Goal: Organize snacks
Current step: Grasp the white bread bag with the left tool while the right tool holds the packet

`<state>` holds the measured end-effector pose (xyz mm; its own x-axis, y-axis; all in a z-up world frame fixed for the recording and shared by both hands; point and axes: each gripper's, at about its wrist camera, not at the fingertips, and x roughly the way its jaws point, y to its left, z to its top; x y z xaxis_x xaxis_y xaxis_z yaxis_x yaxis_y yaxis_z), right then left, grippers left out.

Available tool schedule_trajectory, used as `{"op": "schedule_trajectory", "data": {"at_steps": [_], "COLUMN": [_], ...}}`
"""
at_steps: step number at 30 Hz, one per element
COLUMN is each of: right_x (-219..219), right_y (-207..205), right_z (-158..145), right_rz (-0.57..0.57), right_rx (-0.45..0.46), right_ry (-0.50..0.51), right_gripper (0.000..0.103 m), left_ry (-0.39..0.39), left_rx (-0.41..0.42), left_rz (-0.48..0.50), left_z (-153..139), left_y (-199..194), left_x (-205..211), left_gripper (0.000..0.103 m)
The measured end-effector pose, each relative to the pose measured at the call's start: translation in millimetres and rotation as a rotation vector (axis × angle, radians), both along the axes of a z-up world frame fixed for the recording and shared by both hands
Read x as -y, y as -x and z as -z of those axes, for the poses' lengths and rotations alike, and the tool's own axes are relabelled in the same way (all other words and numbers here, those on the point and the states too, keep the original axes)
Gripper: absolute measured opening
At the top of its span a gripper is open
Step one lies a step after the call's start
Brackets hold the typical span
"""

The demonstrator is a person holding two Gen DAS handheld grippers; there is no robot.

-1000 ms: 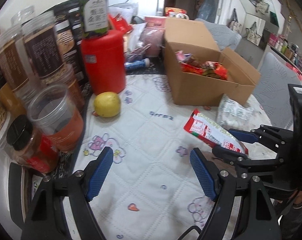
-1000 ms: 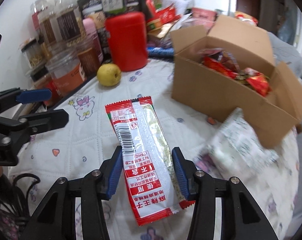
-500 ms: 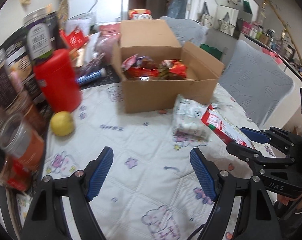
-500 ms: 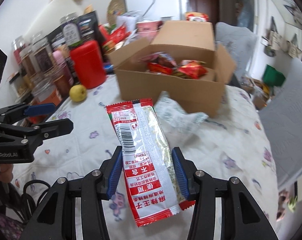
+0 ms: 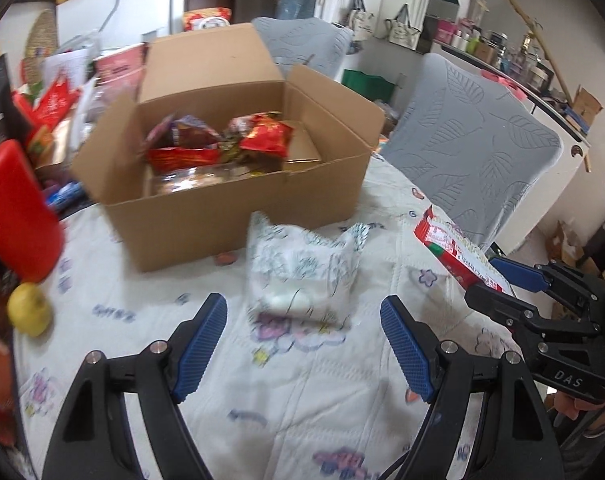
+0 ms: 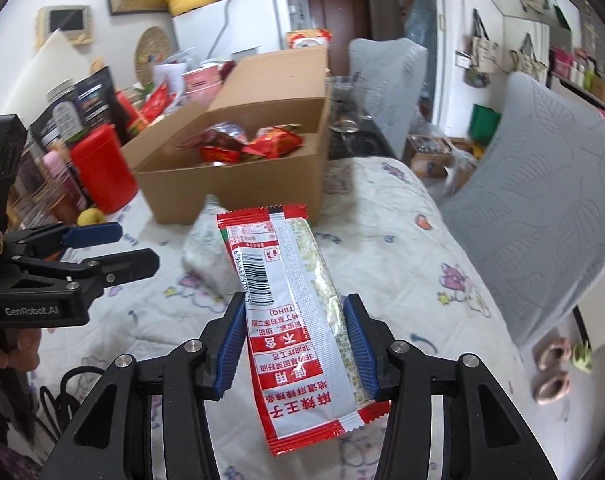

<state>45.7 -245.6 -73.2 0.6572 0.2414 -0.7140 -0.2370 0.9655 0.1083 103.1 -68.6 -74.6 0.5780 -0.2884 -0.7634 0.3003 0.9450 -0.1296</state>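
- Your right claw (image 6: 294, 344) is clamped on a long red-and-silver snack packet (image 6: 298, 312), held up off the counter (image 6: 402, 248) and pointing toward the cardboard box (image 6: 238, 188)
- This looks like the carry step: the packet still has to go in with the red snack bags (image 6: 262, 146) already in the box
- Next you likely need to clear the box's near wall, get over the opening, then let go
- Your left claw (image 5: 302, 344) is wide open and empty, with the white patterned pouch (image 5: 302, 272) lying on the quilted cloth just ahead of it, near the box
- The packet is flat and crinkly, barcode side up, its free end unsupported, so it may flop
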Motion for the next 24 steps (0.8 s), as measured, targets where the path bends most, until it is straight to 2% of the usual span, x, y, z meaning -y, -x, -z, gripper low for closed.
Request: {"op": "schedule_trajectory", "data": {"at_steps": [4, 5, 8, 10, 14, 16, 18, 19, 23, 24], "right_x": [11.1, 12.4, 12.4, 11.9, 7.4, 7.5, 8.9, 10.6, 17.0, 18.1], "right_y": [-8.6, -11.2, -18.5, -24.8, -25.3, -25.3, -25.4, -24.0, -22.6, -23.4], "right_z": [5.6, 6.8, 13.7, 24.4, 36.4, 39.3, 41.7, 43.4, 51.1, 52.7], "right_rz": [0.021, 0.019, 0.006, -0.012, -0.017, -0.016, -0.015, -0.014, -0.024, -0.023], "right_rx": [-0.016, -0.022, -0.035, -0.079, -0.098, -0.112, -0.125, -0.131, -0.173, -0.184], "right_ry": [-0.021, -0.026, -0.018, -0.04, -0.006, 0.005, 0.01, 0.012, 0.02, 0.017], "right_gripper": [0.041, 0.026, 0.025, 0.025, 0.025, 0.029, 0.054, 0.058, 0.059, 0.059], "left_ry": [0.003, 0.008, 0.014, -0.002, -0.051, -0.067, -0.082, -0.089, -0.08, -0.086], "left_rx": [-0.028, -0.039, -0.058, -0.079, -0.059, -0.067, -0.071, -0.077, -0.145, -0.13], "left_rz": [0.014, 0.015, 0.018, 0.015, 0.026, 0.032, 0.041, 0.047, 0.065, 0.07], "left_z": [15.1, 18.6, 31.1, 39.7, 45.6, 48.8, 52.0, 54.5, 68.7, 68.6], "left_y": [-18.7, -22.4, -32.9, -38.8, -42.9, -44.9, -47.7, -49.6, -60.5, -59.6], "left_x": [9.3, 10.5, 13.4, 16.3, 19.6, 21.4, 23.9, 25.2, 26.4, 27.7], "left_gripper": [0.079, 0.079, 0.079, 0.079, 0.08, 0.081, 0.082, 0.082, 0.083, 0.084]}}
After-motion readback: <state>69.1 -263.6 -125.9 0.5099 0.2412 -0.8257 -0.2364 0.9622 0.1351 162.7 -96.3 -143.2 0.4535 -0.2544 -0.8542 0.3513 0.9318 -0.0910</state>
